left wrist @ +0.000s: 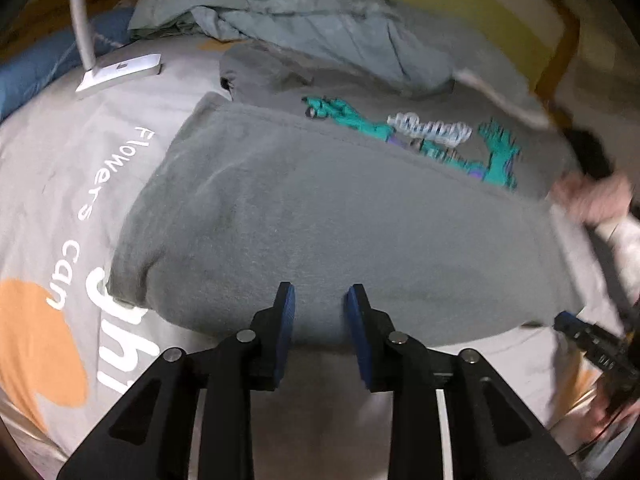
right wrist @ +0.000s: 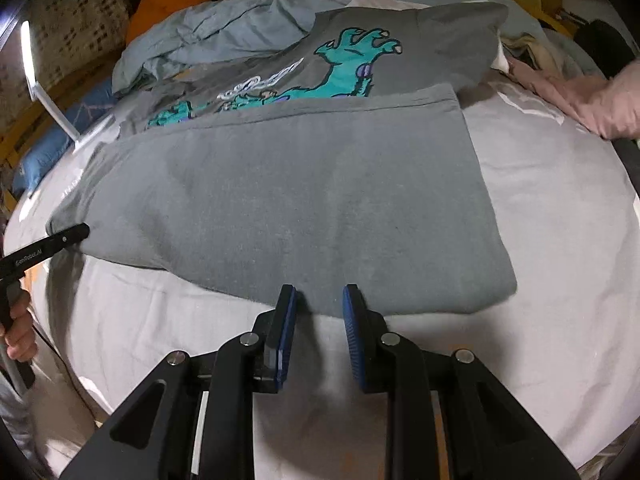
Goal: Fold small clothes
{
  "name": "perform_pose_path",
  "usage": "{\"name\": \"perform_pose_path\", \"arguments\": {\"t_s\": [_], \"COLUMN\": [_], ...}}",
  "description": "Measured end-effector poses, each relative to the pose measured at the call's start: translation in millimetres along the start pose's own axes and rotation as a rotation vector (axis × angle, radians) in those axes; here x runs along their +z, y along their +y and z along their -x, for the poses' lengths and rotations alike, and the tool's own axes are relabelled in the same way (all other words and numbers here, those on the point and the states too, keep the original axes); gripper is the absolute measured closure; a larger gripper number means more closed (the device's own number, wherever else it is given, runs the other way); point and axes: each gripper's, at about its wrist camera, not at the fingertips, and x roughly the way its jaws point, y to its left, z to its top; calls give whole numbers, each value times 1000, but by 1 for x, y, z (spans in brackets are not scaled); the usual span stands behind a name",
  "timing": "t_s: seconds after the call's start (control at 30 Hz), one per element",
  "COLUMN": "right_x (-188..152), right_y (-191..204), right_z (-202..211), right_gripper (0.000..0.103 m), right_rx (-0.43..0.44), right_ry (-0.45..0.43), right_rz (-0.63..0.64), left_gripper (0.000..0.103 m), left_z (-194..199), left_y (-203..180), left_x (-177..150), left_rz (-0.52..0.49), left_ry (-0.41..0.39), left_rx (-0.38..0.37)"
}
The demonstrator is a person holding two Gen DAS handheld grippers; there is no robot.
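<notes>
Both claws, left (left wrist: 320,300) and right (right wrist: 319,300), are hanging released at the near fold of the grey shirt (right wrist: 300,208) (monster print half covered), probably lining up another fold.

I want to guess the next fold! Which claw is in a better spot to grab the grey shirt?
Probably the left. The left claw stands open well over the near fold of the grey shirt, with cloth showing between its fingers. The right claw only reaches the edge, mostly over the bedsheet.
</notes>
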Motion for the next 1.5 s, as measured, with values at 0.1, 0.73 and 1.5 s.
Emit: {"name": "perform_pose_path", "arguments": {"t_s": [0.1,0.73,1.5], "right_x": [6,3,-34], "right_y": [7,-43,-100], "right_z": [24,0,28], "right_gripper": [78,78,41], "right_rx": [17,66,117], "right_ry": [-136,-20,-79], "right_rz": [14,-217,-498], "left_gripper": [80,83,41], "left_z": [11,-27,31], "left_y": [-15,-159,10], "left_x": [3,-66,-47], "left_rz": [-38,-322,203], "left_ry": [-51,-21,-101], "left_rx": [-105,-151,-39]}}
